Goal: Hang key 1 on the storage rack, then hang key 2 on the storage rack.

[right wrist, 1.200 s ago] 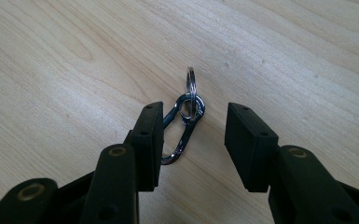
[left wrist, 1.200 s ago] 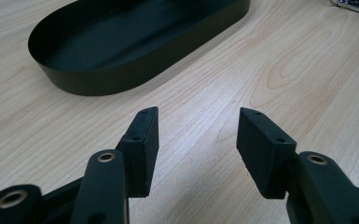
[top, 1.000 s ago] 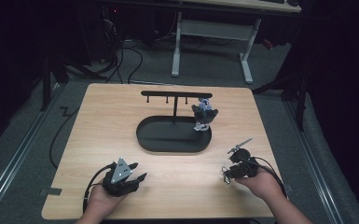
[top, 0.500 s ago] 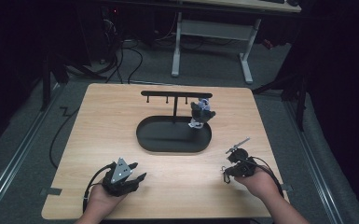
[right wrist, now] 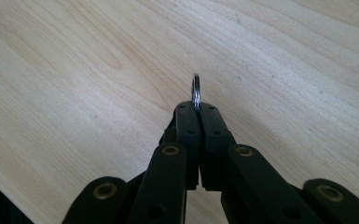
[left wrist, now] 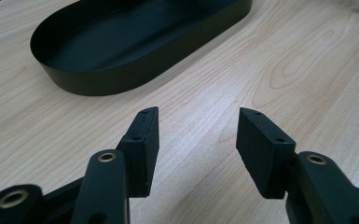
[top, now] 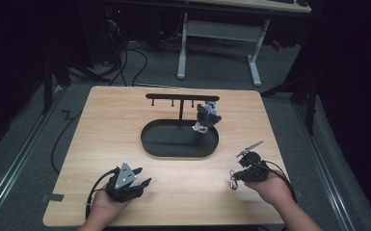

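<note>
right gripper view: right gripper (right wrist: 196,109) jaws pinch a metal ring (right wrist: 196,91), rest hidden; left gripper (left wrist: 196,135) jaws wide.

A person's two hands rest at the near edge of a light wooden table (top: 125,125), each holding a black two-jaw gripper: the left gripper (top: 134,181), the right gripper (top: 236,177). Mid-table sits a black oval metal tray (top: 173,147) with a T-shaped hanger rack (top: 182,97), from which a small grey-and-white figure (top: 205,117) hangs.
</note>
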A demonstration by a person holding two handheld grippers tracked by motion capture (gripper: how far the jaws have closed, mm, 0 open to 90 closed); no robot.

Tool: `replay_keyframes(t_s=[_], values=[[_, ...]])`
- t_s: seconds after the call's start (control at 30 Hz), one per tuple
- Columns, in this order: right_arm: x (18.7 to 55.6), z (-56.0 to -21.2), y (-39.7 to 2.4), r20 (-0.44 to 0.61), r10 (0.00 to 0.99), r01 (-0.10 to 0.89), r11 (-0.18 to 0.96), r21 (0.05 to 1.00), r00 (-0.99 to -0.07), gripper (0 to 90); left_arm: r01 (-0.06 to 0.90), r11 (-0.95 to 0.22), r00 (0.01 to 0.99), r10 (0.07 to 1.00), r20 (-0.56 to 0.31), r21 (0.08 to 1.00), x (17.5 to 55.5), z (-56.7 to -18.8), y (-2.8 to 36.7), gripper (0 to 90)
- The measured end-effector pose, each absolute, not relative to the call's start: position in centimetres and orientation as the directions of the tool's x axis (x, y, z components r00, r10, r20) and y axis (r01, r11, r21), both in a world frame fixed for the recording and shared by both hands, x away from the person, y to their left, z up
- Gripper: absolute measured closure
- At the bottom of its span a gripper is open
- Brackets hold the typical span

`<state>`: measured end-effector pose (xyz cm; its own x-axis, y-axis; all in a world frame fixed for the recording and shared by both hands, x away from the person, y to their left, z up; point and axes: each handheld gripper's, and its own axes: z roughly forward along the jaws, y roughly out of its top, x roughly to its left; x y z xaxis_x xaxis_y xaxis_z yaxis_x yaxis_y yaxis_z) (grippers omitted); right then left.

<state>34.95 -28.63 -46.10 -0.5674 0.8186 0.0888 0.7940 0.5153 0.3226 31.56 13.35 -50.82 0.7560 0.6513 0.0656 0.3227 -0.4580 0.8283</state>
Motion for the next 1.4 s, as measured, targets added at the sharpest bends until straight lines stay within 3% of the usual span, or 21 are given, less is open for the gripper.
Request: replay_keyframes(t_s=[0.5,1.4], values=[[35.4,-43.2,-28.7,0.097,0.813,0.776,0.502,0.383,-0.574,89.1,0.322,-0.459,0.754,0.653,0.069,0.828,31.5,-50.8,13.4,49.9],[37.6,-40.1,-25.6,0.081,0.783,0.738,0.539,0.406,-0.617,89.0,0.321,-0.427,0.748,0.662,0.050,0.845,31.7,-50.8,14.0,49.5]])
